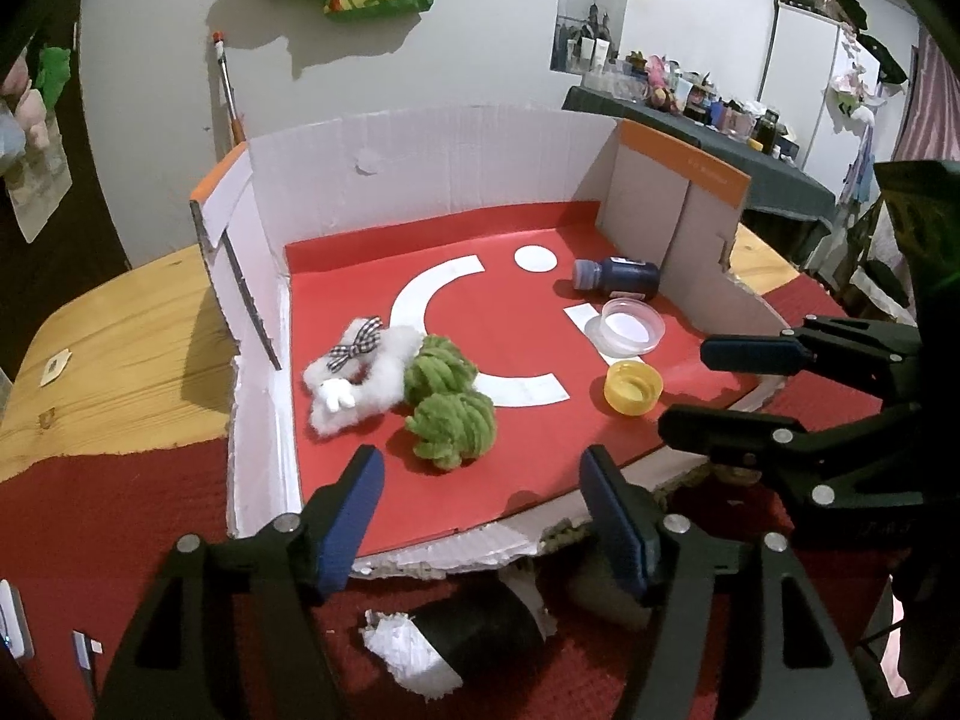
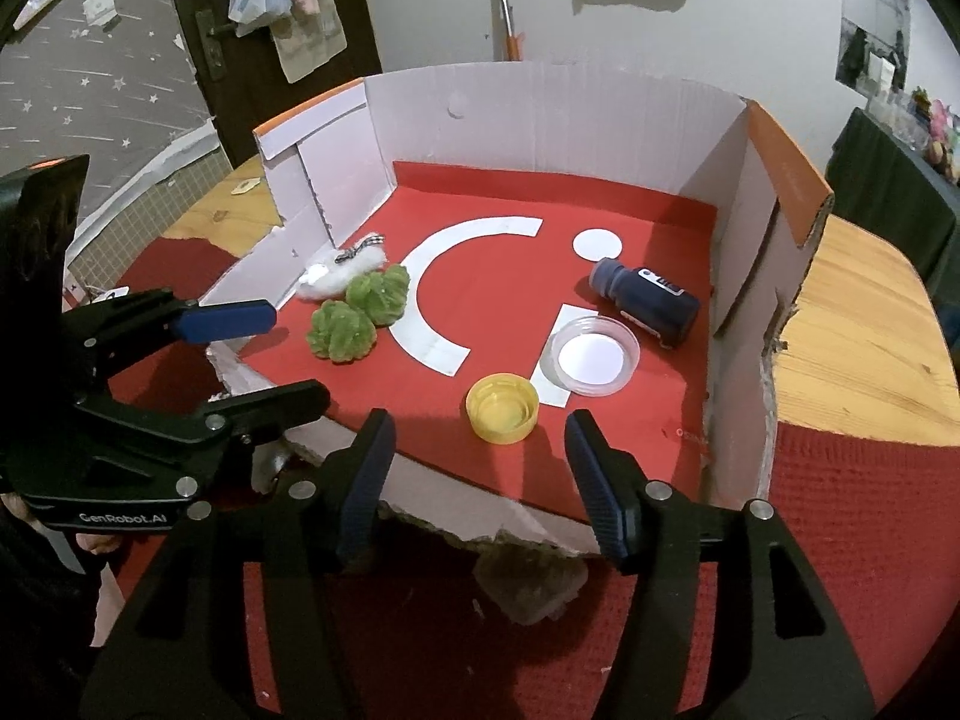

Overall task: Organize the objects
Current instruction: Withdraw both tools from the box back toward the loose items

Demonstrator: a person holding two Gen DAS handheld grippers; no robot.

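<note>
An open cardboard box with a red floor holds a white fluffy toy with a checked bow, two green yarn balls, a dark blue bottle lying on its side, a clear round lid and a yellow cap. My left gripper is open and empty at the box's front edge, near the green balls. My right gripper is open and empty, just before the yellow cap.
The box stands on a wooden table with a red cloth in front. A black roll with torn white paper lies on the cloth below the left gripper. A cluttered shelf stands at the back right.
</note>
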